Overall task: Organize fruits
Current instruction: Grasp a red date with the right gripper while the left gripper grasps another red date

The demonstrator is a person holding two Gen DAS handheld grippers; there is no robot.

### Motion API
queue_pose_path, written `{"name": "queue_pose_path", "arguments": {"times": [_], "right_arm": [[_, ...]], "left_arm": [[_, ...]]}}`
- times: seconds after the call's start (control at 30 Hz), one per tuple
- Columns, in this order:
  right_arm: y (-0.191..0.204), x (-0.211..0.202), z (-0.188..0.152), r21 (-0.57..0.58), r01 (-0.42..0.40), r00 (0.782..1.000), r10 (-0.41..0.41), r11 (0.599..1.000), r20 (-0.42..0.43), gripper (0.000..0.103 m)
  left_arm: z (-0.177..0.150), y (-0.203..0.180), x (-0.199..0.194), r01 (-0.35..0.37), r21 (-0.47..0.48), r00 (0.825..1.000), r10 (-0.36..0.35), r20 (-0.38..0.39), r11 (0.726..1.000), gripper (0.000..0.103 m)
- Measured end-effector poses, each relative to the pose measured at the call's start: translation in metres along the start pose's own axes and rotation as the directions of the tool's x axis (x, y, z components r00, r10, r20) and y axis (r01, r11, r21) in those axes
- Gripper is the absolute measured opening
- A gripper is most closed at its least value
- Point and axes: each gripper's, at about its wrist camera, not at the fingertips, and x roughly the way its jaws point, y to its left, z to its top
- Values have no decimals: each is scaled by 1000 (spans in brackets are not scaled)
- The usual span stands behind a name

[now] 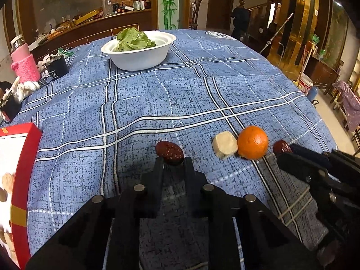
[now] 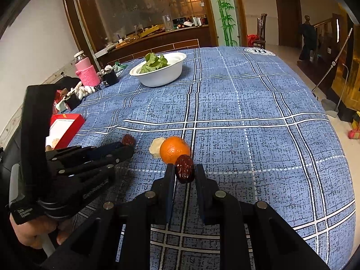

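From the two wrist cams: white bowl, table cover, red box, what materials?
White bowl: matte, thick rolled rim, probably moulded paper pulp or foam, not ceramic; no glaze shine.
Table cover: woven cloth, blue plaid print, soft creases and a draped edge.
Red box: looks like glossy printed cardboard, sharp folded edges, gold band; cannot confirm.

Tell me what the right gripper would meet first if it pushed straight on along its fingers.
The right gripper, shut on a red date, points down at the table. The orange sits just beyond the date and would likely be hit first, though depth is unclear; otherwise the blue checked tablecloth.
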Motion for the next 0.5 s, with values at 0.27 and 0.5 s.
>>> {"name": "queue_pose_path", "arguments": {"times": [0.27, 0.5], "right_arm": [[5, -1, -1, -23, 12, 1000, -12, 1000, 11, 19], [13, 2, -1, -37, 14, 1000, -14, 999, 2, 19]], "left_arm": [[-13, 21, -36, -1, -35, 999, 3, 52, 999, 0], [-18, 38, -38, 3, -41, 1000, -2, 6, 999, 6]]}}
